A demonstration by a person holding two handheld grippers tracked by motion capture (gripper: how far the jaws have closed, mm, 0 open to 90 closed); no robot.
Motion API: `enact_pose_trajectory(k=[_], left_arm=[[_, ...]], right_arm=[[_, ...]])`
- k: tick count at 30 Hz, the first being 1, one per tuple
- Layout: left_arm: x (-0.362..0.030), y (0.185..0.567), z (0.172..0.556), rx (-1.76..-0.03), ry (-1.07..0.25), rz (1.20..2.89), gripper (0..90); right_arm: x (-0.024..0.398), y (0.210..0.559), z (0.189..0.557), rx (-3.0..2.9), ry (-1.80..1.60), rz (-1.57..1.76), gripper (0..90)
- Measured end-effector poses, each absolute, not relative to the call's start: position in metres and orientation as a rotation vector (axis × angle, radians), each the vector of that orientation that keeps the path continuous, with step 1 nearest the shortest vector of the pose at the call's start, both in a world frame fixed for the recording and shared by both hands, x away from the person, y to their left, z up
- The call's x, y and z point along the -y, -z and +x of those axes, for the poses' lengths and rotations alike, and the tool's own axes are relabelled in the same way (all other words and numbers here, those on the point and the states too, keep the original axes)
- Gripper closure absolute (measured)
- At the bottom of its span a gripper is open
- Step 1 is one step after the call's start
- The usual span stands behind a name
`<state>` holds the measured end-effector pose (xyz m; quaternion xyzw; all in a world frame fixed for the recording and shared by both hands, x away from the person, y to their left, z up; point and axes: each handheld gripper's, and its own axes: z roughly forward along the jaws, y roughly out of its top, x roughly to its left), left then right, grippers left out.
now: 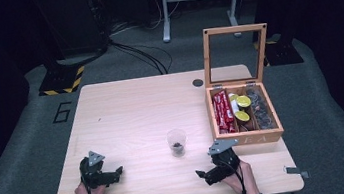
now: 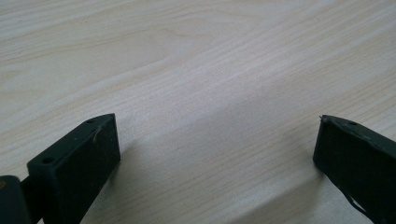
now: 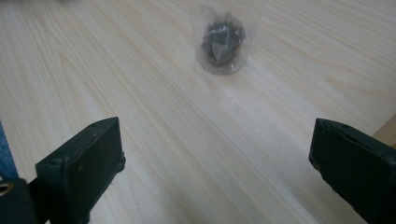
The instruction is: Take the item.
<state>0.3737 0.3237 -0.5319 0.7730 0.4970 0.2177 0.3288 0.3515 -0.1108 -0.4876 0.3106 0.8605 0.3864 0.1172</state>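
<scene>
Clear plastic marks the thing we are working toward: a small cup (image 1: 177,142) holding something dark stands upright on the wooden table (image 1: 132,117), between our two hands and a little farther from us. We hold the right gripper (image 1: 205,174) low over the table with its jaws spread wide and nothing between them. In the right gripper view the cup (image 3: 222,43) sits ahead of the jaws and slightly left of their centre line, well apart from them. We hold the left gripper (image 1: 117,172) likewise wide and empty; its view looks along bare table (image 2: 196,79). In the high view the right gripper lies nearer to the cup than the left one does, so we judge it the better one to reach. The cup's axis is vertical, so the jaws should close on its sides. An open wooden box (image 1: 245,117) of packets stands beside the right hand (image 1: 236,177), clear of the straight path.
</scene>
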Motion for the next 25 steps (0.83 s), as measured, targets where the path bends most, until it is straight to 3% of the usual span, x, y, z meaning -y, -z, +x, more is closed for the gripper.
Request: enact_pose_trajectory(k=[13, 25], left_arm=[[-0.324, 0.532, 0.374, -1.301, -0.569, 2.023, 0.1], [-0.324, 0.532, 0.374, -1.301, -0.57, 2.023, 0.1]], right_arm=[[0.125, 0.527, 0.348, -2.56, -1.076, 0.921, 0.0], [0.125, 0.531, 0.351, -2.551, -1.057, 0.856, 0.0]])
